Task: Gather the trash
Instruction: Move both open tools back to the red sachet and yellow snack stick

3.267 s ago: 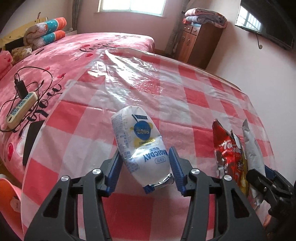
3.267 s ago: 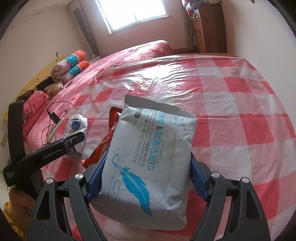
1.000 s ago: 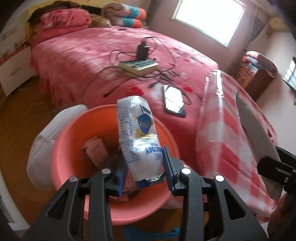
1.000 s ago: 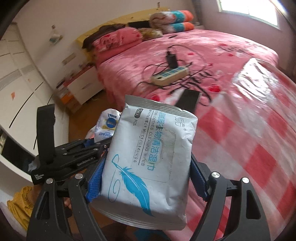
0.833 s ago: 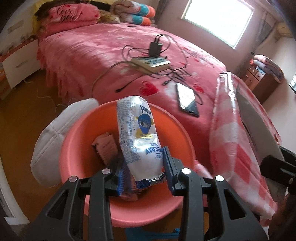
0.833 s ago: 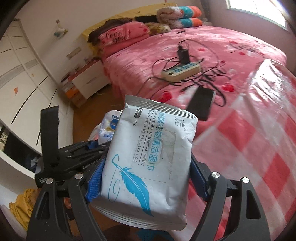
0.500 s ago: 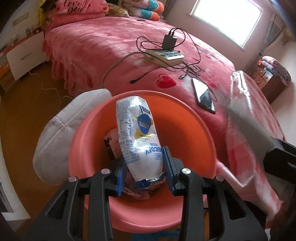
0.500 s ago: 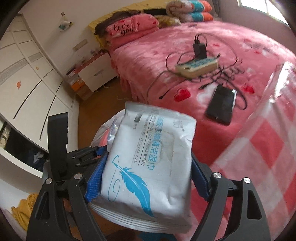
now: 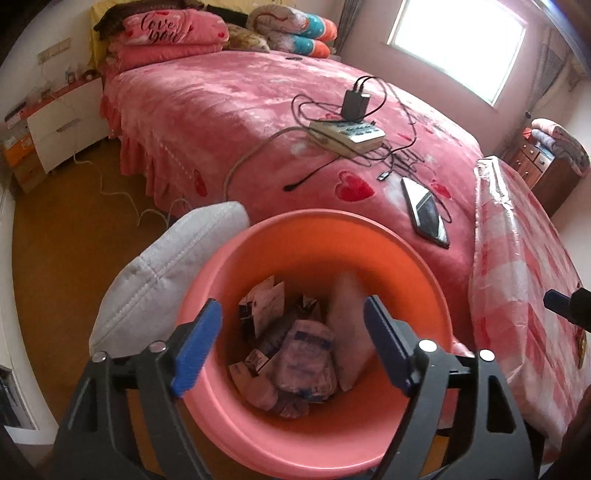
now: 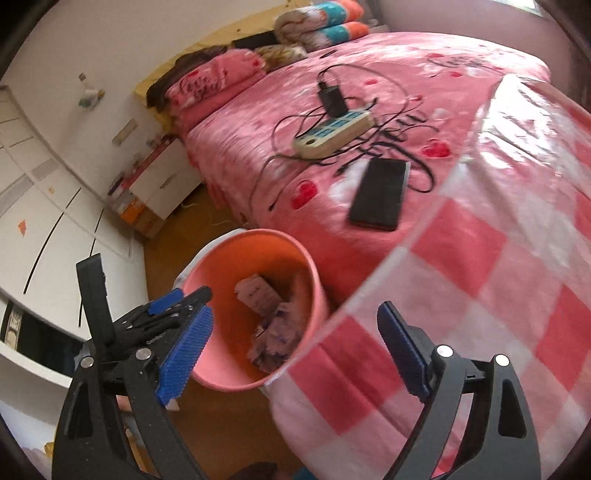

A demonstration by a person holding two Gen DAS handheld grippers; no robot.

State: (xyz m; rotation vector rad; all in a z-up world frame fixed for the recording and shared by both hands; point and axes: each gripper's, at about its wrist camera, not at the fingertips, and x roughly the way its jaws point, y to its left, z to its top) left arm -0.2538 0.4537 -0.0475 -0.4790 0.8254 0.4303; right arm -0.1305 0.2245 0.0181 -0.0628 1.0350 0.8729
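Beside the pink bed we hold our left gripper (image 9: 291, 343), jaws just opened wide and empty, straight above the orange bin (image 9: 295, 236) where trash (image 9: 306, 354) lies, while our right gripper (image 10: 295, 354), also just opened and empty, hangs nearer the checked worktop (image 10: 480, 295).

Bright daylight from the window (image 9: 458, 55); right view motion-blurred, fisheye-bent edges.

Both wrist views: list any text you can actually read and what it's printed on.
"Love you" - on the pink folded blanket at the head of the bed; blurred in the right wrist view.
Script lettering on the bedspread: not readable.
Print on the wrappers in the pink bin: too small and blurred.
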